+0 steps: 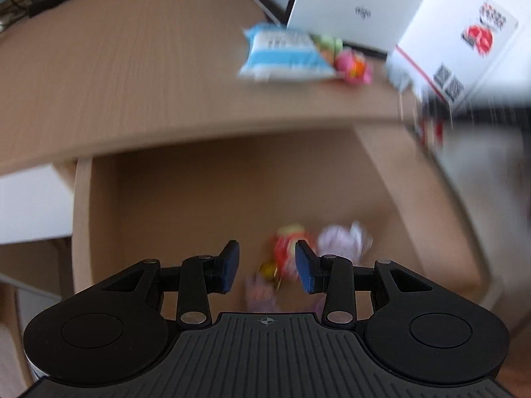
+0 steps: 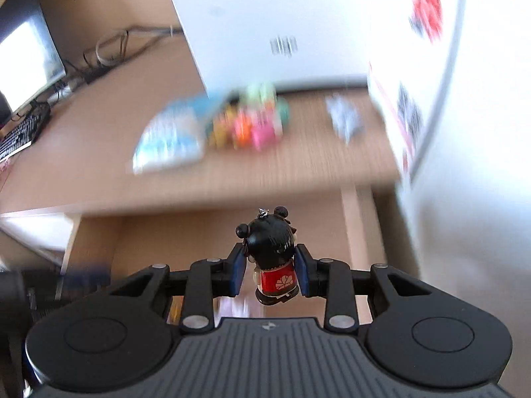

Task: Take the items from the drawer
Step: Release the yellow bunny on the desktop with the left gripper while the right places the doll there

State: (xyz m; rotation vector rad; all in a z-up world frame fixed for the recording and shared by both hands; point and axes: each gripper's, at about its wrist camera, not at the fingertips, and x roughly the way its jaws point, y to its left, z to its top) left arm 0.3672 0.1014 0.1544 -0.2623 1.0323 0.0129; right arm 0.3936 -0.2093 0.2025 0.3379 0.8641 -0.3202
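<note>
The open wooden drawer (image 1: 99, 225) lies under the desk edge. My left gripper (image 1: 267, 267) hangs open above it, nothing between its blue pads. Blurred items lie on the drawer floor beneath the fingers: a red and green packet (image 1: 287, 248), a pale purple wrapper (image 1: 341, 240) and a small gold piece (image 1: 267, 268). My right gripper (image 2: 270, 270) is shut on a small doll figure (image 2: 272, 258) with black hair buns and a red dress, held above the drawer (image 2: 186, 232). On the desktop lie a blue and white packet (image 1: 282, 54) (image 2: 169, 136) and a pink and orange toy (image 1: 353, 64) (image 2: 252, 126).
The wooden desktop (image 1: 132, 83) stretches to the left. A white laptop lid (image 1: 351, 3) stands at the back and a white box with red print and QR codes (image 1: 464, 39) at the right. A crumpled pale wrapper (image 2: 345, 117) lies on the desk. A monitor and keyboard (image 2: 23, 129) sit far left.
</note>
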